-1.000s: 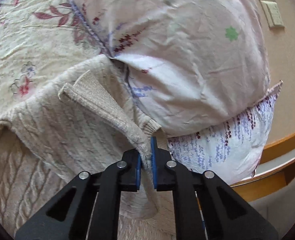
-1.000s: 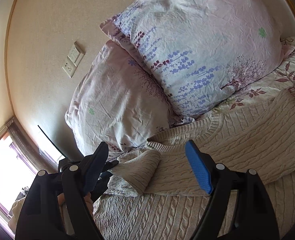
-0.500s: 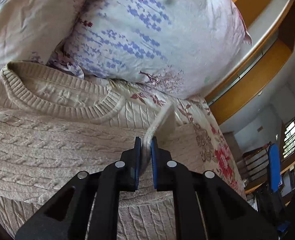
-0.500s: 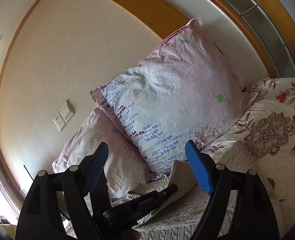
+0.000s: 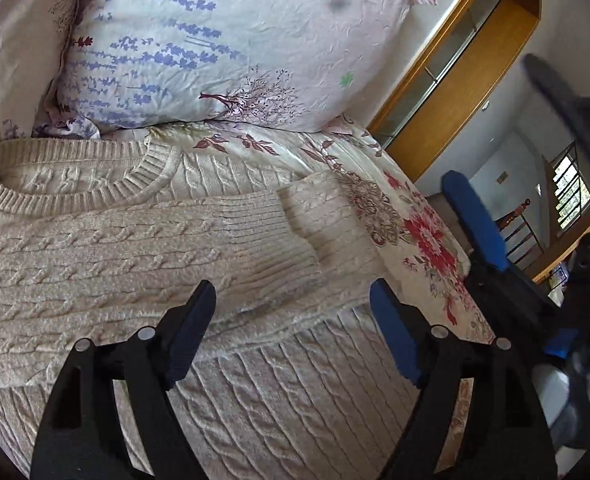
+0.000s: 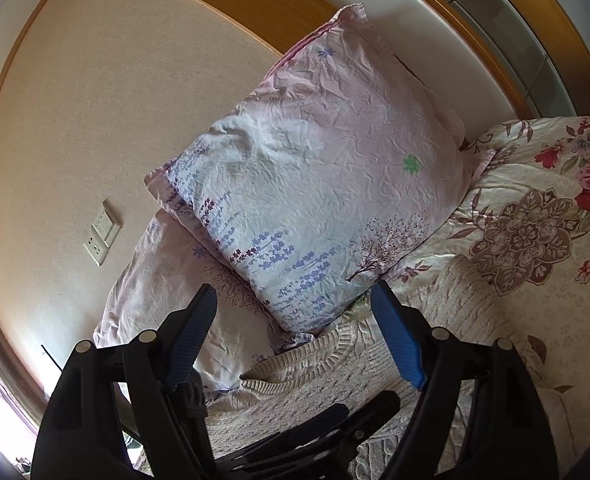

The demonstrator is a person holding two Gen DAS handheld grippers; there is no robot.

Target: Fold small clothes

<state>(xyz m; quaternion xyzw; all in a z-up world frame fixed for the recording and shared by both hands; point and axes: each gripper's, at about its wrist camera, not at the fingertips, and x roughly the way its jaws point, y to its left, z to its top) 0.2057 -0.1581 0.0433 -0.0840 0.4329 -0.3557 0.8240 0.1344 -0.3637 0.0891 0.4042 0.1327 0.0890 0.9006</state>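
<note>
Left hand-held gripper (image 5: 293, 310) is released, jaws wide apart, nothing between them; it hangs just above the cream cable-knit sweater (image 5: 107, 264), which lies flat on the bed w/ a floral bedspread (image 5: 423, 236). One sleeve (image 5: 199, 248) is folded across the sweater's chest, running from 9 o'clock toward 3 o'clock, ribbed cuff (image 5: 271, 236) ending near centre of the left wrist view. Ribbed neckline (image 5: 135, 180) sits at approx 10 o'clock, just below the lavender-print pillow (image 5: 231, 40), which leans at 12 o'clock. A 2nd pale pillow (image 5: 11, 68) is at 10–11 o'clock, partly behind the first. Wooden headboard trim (image 5: 467, 92) at 2 o'clock.

Right hand-held gripper (image 6: 295, 320) is also released, jaws spread, holding nothing. It shows in the left wrist view too, at 3 o'clock, off the sweater's edge, over the bedspread; partly blurred. From the right wrist view: lavender pillow (image 6: 327, 176) at centre, 2nd pillow (image 6: 167, 292) at 8 o'clock behind the left jaw, sweater (image 6: 335, 372) at 6 o'clock w/ neckline facing the pillows, bedspread (image 6: 535, 240) at 3 o'clock. Wall switch plate (image 6: 103, 236) at 9 o'clock. Left gripper's black frame (image 6: 327, 428) crosses low at 6 o'clock.
</note>
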